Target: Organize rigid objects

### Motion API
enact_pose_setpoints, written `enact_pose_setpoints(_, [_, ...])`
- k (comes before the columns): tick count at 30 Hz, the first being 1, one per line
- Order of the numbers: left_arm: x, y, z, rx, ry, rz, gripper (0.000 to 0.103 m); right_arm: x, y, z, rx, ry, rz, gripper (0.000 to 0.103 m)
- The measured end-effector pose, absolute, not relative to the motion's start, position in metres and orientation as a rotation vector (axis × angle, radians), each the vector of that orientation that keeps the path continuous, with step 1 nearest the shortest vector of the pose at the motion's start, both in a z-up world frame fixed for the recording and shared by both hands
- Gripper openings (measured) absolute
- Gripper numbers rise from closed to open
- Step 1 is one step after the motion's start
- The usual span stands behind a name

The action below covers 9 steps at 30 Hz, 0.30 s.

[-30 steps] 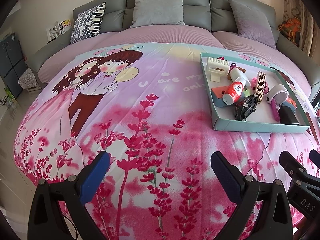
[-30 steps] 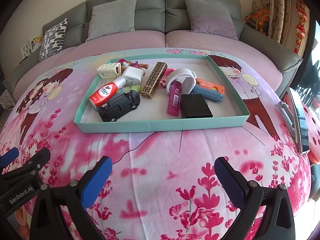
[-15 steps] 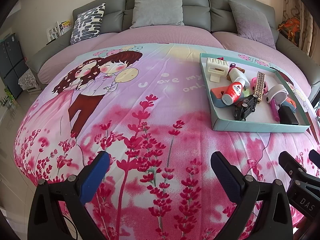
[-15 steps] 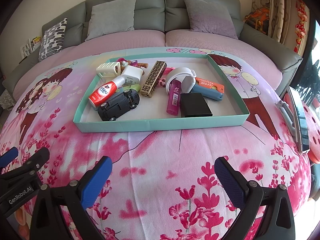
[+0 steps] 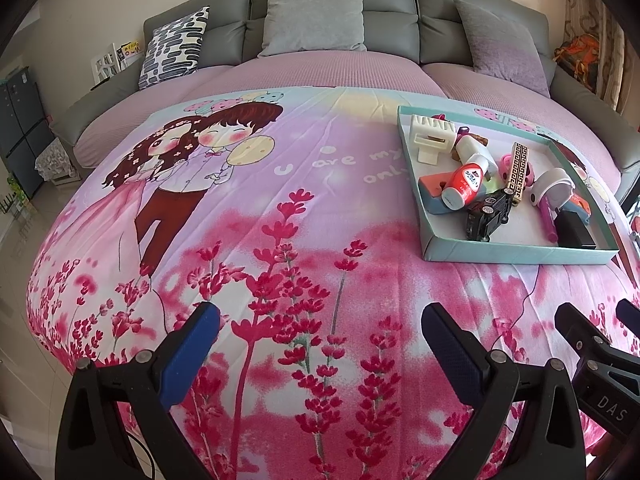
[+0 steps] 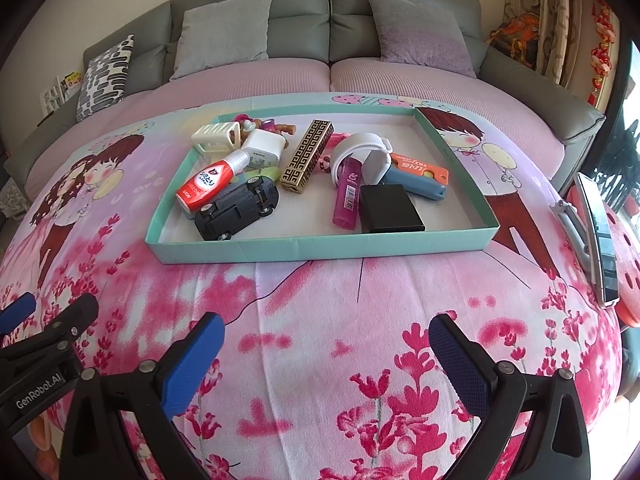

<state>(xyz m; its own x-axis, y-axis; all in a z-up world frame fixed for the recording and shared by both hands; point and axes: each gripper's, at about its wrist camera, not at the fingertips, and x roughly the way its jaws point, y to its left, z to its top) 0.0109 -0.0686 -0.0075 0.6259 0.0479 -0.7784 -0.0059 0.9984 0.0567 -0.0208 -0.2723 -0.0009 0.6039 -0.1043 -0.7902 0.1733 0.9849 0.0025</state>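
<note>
Fingers of the left gripper stood wide apart and empty over the pink flowered bedspread, with the teal tray off to the right, holding a black toy car and a red-and-white bottle. From the right wrist, the right gripper was likewise spread and empty, the tray straight ahead, a black box beside a pink tube.

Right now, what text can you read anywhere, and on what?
"GenRobot.AI": black left gripper body.
"DAS": black right gripper body.
"U are my", "only": pink printed bedspread.
"LION": red-and-white bottle; its other characters unclear.
"CARROT": orange-and-blue folding tool; remainder blurred.
Magenta tube label: unreadable.
</note>
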Motion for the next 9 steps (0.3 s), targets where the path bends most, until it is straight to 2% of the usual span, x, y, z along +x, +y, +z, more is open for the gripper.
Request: enact_pose_setpoints(9, [0.0099,-0.0687,-0.0049,0.052,0.885,0.026,0.101,-0.0206,-0.2729,-0.0017,0.082,0.913,-0.162,0.103])
